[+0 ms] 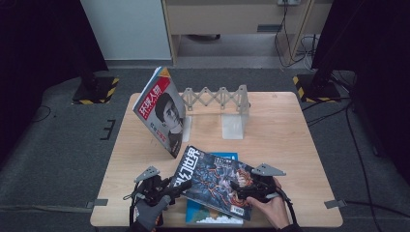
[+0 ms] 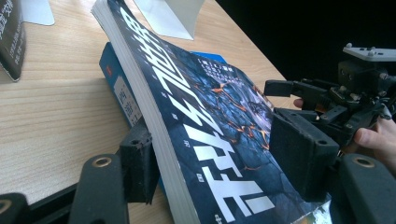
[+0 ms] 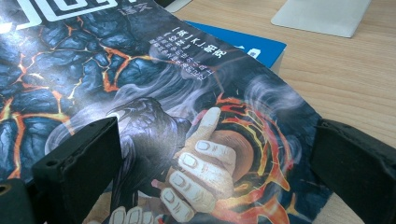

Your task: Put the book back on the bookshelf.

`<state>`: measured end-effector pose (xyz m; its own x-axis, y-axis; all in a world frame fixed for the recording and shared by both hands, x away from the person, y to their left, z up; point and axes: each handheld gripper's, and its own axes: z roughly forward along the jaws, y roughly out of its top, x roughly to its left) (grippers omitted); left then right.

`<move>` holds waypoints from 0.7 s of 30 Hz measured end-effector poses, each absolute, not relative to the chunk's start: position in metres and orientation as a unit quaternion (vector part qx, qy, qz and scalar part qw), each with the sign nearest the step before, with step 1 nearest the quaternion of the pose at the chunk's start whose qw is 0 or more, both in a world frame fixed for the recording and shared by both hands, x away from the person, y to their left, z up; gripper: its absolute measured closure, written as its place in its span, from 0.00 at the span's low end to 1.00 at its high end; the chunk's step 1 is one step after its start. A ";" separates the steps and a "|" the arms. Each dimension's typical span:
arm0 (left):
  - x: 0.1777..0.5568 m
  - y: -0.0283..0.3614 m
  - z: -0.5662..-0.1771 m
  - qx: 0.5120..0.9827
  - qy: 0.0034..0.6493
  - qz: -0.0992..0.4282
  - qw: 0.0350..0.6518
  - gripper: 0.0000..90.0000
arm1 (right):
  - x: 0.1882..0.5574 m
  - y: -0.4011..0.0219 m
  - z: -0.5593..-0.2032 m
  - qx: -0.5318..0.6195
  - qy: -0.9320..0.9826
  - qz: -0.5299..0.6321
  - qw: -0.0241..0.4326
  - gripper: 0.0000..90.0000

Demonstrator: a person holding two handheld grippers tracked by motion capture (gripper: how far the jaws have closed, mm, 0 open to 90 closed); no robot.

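Near the front edge of the tabletop, a dark magazine with a lava-crack cover is being held tilted, its left edge raised, above a blue book lying flat beneath it. The left tool is straddling the magazine's near left corner, jaws partly apart; one jaw is sitting against the page edges while the other is standing a little off the cover (so no firm pinch is showing). The right tool is at the magazine's right side, its jaws standing wide on either side of the cover art; whether they are pressing on it I cannot tell. Farther back, a red-and-white magazine is leaning upright against a grey folding rack.
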<state>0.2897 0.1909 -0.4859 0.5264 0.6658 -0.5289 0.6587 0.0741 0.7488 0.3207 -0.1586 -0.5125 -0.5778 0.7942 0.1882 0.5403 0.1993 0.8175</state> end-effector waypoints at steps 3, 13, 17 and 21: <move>0.288 0.190 -0.489 0.687 0.493 0.009 0.535 0.39 | 0.320 -0.158 -0.513 0.436 0.763 0.455 0.141 0.03; 0.297 0.198 -0.503 0.696 0.523 -0.015 0.492 0.54 | 0.320 -0.156 -0.512 0.432 0.768 0.450 0.146 0.02; 0.299 0.197 -0.500 0.703 0.520 0.003 0.485 0.63 | 0.320 -0.152 -0.512 0.431 0.766 0.452 0.151 0.02; 0.299 0.198 -0.501 0.700 0.523 0.000 0.486 0.67 | 0.320 -0.151 -0.512 0.430 0.768 0.451 0.152 0.02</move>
<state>0.2988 0.1976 -0.5007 0.4522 0.7328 -0.5085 0.7323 0.0205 0.6806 0.3203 -0.1508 -0.5116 -0.5846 0.7967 0.1537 0.5226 0.2248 0.8224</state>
